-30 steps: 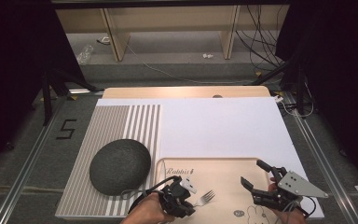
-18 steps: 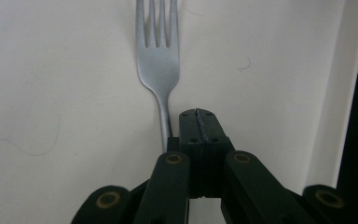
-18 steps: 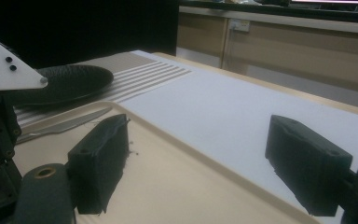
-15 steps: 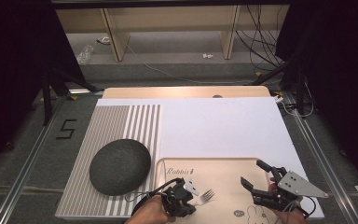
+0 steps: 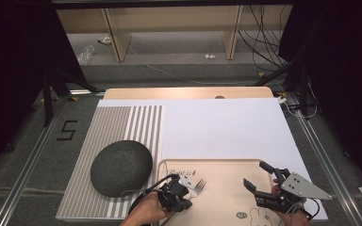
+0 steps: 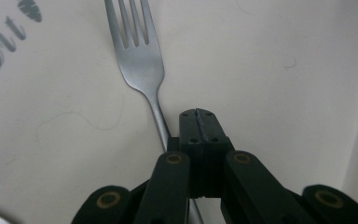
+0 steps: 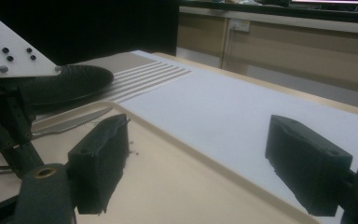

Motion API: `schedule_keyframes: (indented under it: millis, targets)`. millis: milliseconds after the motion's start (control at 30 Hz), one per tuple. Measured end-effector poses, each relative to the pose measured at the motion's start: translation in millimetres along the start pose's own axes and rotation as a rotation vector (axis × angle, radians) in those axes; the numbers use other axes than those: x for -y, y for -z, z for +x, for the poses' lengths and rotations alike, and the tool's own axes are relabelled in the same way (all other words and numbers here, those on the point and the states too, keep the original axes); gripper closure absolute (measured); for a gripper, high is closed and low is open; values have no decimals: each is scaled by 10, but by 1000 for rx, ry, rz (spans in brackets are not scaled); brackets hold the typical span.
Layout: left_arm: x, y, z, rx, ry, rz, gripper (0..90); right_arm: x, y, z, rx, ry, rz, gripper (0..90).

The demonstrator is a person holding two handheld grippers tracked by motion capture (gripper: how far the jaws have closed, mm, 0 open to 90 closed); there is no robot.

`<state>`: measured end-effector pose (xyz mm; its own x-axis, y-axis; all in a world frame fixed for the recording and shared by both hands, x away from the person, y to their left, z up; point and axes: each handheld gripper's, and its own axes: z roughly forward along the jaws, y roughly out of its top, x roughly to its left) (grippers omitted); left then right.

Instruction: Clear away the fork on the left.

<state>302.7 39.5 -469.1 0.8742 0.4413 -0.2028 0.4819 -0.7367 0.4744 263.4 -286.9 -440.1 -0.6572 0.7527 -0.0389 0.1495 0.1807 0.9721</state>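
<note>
Fork handle clamped between left gripper pads, tines beyond fingertips. Right gripper held wide, empty, tray rim between fingers; open mat beyond.

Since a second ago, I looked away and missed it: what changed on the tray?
The left gripper has just closed its jaws on the fork's handle; the fork hardly shifted on the tray. The right gripper, jaws open, and the dark plate stayed put.

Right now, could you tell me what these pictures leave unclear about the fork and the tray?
- Fork handle end: left gripper view, hidden under the left tool.
- Whether that tool pinches the handle or sits beside it: cannot tell.
- Tray lettering: cut off in the left gripper view, too small in the high view.
- Tray's near edge: cut off, high view.
</note>
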Motion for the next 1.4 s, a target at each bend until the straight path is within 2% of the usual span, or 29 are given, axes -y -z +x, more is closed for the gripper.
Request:
schedule_keyframes:
  millis: [967,1400]
  targets:
    - [123,156,292,-74,63,7,893,0,1,0,0,0,0,222]
    - [140,184,338,-82,76,19,893,1,-2,1,0,0,-1,222]
